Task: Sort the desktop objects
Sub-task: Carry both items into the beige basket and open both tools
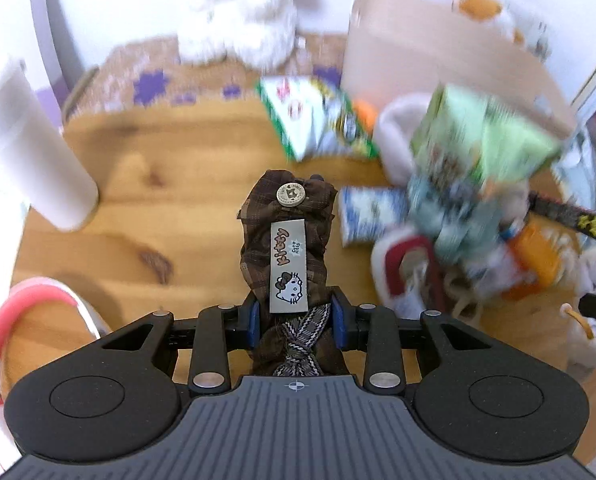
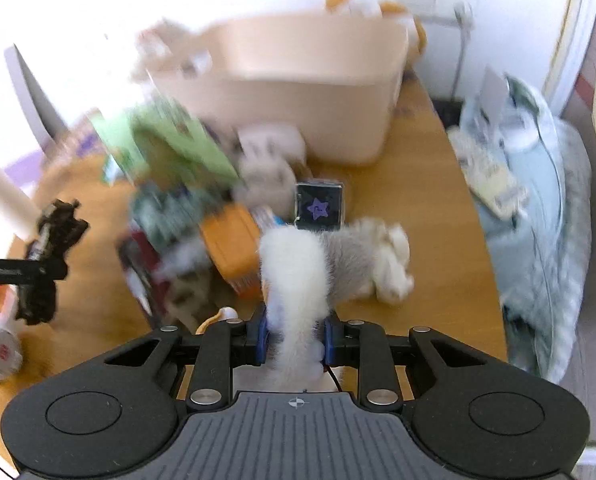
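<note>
L gripper (image 1: 297, 314) was clamped on the brown bow (image 1: 288, 240), held above the desk (image 1: 138, 168); its long axis ran straight out along the fingers, button end far. R gripper (image 2: 297, 338) was pinched on a white fluffy tail (image 2: 294, 280), w/ the rest trailing fwd. Risk, imo: soft fabric could slip from either grip, or the dangling fluff could snag the clutter pile (image 2: 186, 208) before reaching the bin (image 2: 298, 92).

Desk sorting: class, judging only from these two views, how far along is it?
Done: cannot tell; the beige bin hides its contents. In hand: left gripper holds the brown hair bow; right gripper holds a white fluffy item. Left: the jumbled pile on the desk.
</note>
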### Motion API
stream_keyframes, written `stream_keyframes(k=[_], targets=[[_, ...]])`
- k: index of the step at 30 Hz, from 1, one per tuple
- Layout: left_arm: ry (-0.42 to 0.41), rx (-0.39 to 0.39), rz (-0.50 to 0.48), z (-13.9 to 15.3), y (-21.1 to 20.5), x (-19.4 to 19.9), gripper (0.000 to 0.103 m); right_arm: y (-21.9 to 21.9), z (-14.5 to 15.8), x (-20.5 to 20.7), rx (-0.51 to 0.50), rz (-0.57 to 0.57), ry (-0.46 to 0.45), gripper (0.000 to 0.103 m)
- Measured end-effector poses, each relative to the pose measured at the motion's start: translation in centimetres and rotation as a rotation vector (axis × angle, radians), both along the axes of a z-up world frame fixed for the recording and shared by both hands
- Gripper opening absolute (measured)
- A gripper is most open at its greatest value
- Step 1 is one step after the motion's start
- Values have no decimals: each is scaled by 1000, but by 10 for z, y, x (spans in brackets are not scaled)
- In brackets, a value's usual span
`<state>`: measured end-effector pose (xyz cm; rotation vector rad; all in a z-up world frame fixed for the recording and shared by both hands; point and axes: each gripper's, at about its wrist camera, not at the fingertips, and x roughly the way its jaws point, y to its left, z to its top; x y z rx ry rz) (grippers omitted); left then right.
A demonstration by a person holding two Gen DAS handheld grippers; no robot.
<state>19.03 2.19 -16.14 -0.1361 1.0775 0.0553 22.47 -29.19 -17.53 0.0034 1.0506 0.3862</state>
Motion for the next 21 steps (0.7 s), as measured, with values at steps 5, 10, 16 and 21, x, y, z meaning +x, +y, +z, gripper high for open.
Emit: stream_keyframes(k=[5,10,16,21], targets=[[-117,-47,1,48,-4,16,34,-1,47,17,108,22,-95,24],[-227,-63,-48,89,-20,47,34,5,85,45,211,59,-159,24],[-295,-25,-122,106,-49,106,34,17,97,103,177,77,-260,24],[-290,-14,-167,96,-76,161,34,29,79,158,114,76,-276,24]])
